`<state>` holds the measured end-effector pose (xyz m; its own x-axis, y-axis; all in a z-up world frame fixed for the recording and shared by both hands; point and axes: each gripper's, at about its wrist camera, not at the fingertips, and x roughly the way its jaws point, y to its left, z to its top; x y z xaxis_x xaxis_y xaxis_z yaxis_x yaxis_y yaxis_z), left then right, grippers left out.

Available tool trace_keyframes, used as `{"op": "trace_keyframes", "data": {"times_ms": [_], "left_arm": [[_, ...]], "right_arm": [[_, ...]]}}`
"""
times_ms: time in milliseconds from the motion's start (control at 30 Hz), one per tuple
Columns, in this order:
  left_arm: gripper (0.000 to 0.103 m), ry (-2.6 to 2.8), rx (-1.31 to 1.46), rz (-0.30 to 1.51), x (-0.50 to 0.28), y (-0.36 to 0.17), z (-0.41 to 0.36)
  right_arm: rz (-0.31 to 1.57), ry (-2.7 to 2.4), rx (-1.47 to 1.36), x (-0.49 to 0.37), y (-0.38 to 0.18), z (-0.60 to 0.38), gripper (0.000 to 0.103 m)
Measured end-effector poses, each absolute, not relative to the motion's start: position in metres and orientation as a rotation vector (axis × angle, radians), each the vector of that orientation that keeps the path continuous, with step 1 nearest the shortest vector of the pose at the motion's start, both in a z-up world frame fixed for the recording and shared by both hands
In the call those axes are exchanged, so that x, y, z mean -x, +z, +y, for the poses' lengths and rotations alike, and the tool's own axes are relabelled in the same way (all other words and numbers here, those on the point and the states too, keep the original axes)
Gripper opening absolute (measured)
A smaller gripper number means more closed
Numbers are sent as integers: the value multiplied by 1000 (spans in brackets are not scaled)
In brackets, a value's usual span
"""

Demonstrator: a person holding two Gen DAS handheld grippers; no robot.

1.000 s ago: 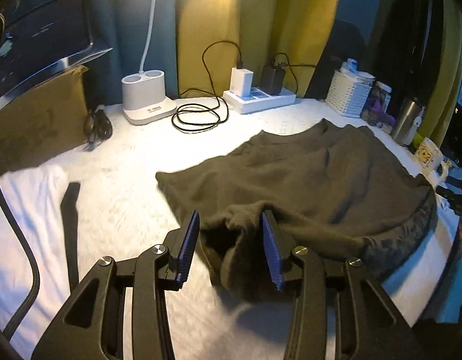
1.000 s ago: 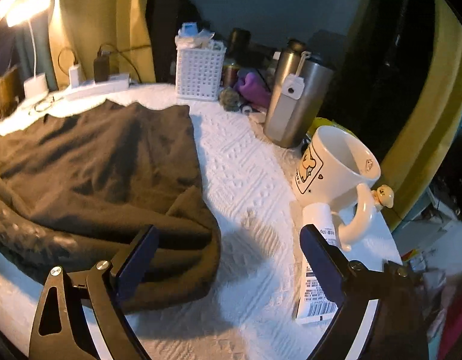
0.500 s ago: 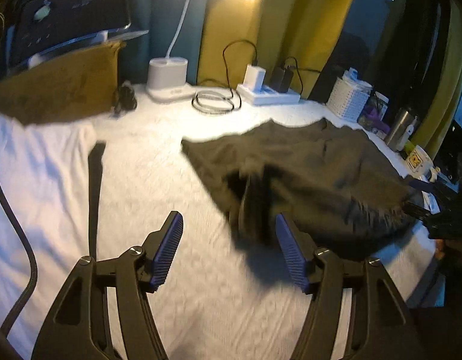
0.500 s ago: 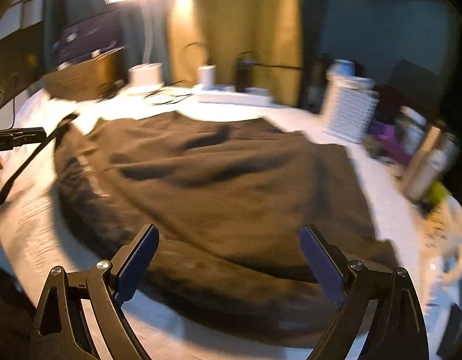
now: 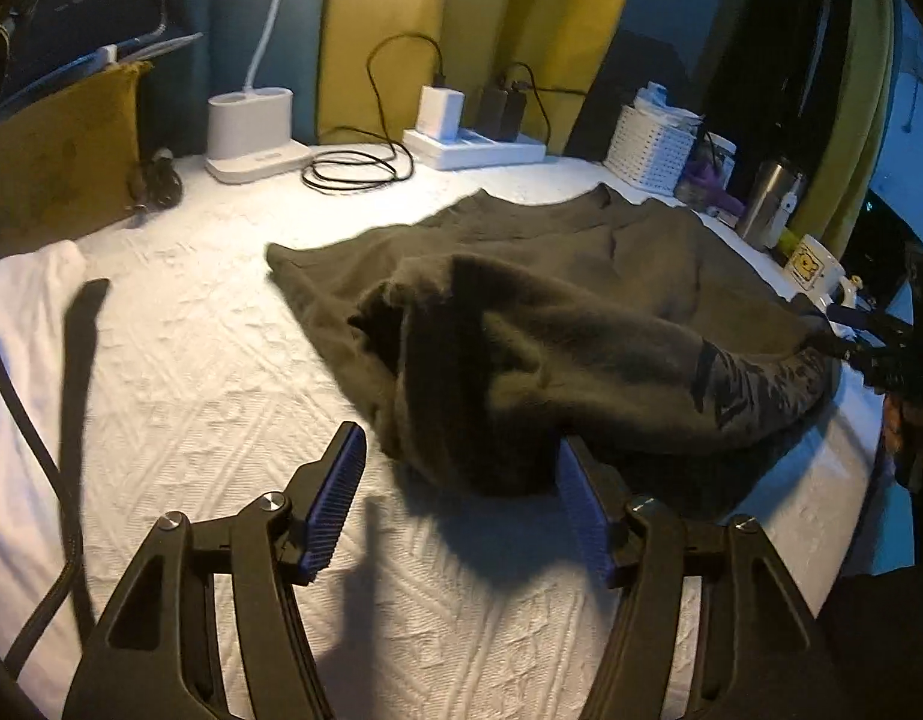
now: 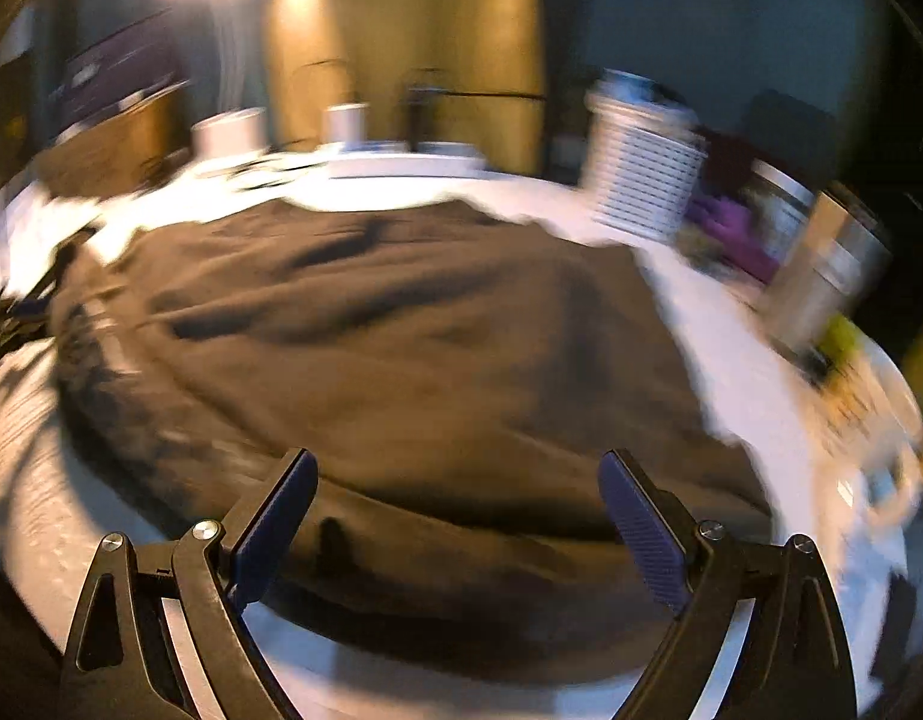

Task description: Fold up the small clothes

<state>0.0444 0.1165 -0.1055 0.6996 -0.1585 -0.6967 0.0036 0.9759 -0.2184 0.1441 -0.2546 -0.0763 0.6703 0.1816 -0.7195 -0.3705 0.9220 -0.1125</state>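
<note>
With both sets of jaws wide and holding nothing, the sensible step is to pinch a single layer at the near edge, not the whole bunched lump, and lift evenly. At the bottom of the left view the left gripper [image 5: 461, 480] frames the rumpled near fold of the dark olive garment [image 5: 581, 312], which lies across the white tabletop [image 5: 191, 360] at mid-frame. In the blurred right view the right gripper [image 6: 455, 510] hovers over its near hem; the cloth looks soft, creased and only partly folded.

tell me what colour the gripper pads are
Dark blue, ribbed. Clearest in the left wrist view, on the left gripper pads.
</note>
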Motion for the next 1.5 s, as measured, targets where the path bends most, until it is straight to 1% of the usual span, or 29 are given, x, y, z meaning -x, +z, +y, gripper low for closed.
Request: {"op": "trace_keyframes", "data": {"times_ms": [33, 67, 133, 167, 200, 233, 267, 367, 400, 433, 467, 533, 700, 767, 900, 1000, 1067, 1300, 1400, 1500], "left_arm": [[46, -100, 207, 793, -43, -106, 115], [42, -105, 206, 794, -43, -105, 113], [20, -107, 204, 796, -41, -105, 109], [17, -104, 206, 799, -40, -104, 107], [13, -99, 210, 796, -39, -102, 107], [10, -96, 215, 787, -37, -99, 106], [9, -94, 224, 775, -34, -93, 106], [6, -87, 243, 734, -29, -77, 107], [5, -85, 245, 724, -28, -72, 108], [5, -83, 246, 710, -26, -64, 107], [5, -80, 241, 698, -25, -56, 107], [5, -84, 225, 665, -23, -39, 105], [5, -80, 199, 594, -11, 4, 105], [5, -75, 210, 585, -3, 14, 106], [4, -73, 213, 608, 17, 20, 101], [4, -74, 234, 664, 36, 8, 93], [4, -81, 258, 727, 48, -11, 87], [4, -80, 308, 953, 78, -81, 62], [4, -62, 315, 994, 86, -93, 60], [2, -36, 292, 1031, 91, -103, 58]], "right_arm": [[785, 274, 227, -144, -76, -272, 96], [795, 236, 185, -144, -77, -292, 95], [821, 184, 106, -142, -81, -327, 94], [830, 172, 81, -141, -83, -340, 86], [843, 167, 59, -141, -87, -351, 80], [849, 168, 48, -142, -90, -355, 70], [861, 185, 25, -144, -95, -359, 63], [878, 231, -33, -153, -109, -360, 58], [851, 237, -28, -153, -108, -358, 51], [867, 275, -45, -157, -108, -357, 22], [868, 293, -57, -157, -107, -354, 10], [842, 317, -36, -164, -96, -349, 8], [711, 370, 52, -168, -33, -338, 7], [672, 384, 94, -166, -11, -334, 7], [645, 392, 158, -155, 6, -334, 7], [664, 392, 194, -142, -3, -337, 7], [689, 382, 198, -133, -16, -344, 7], [801, 330, 173, -103, -89, -358, 7], [817, 309, 163, -92, -103, -363, 7], [811, 299, 152, -83, -106, -369, 7]]}}
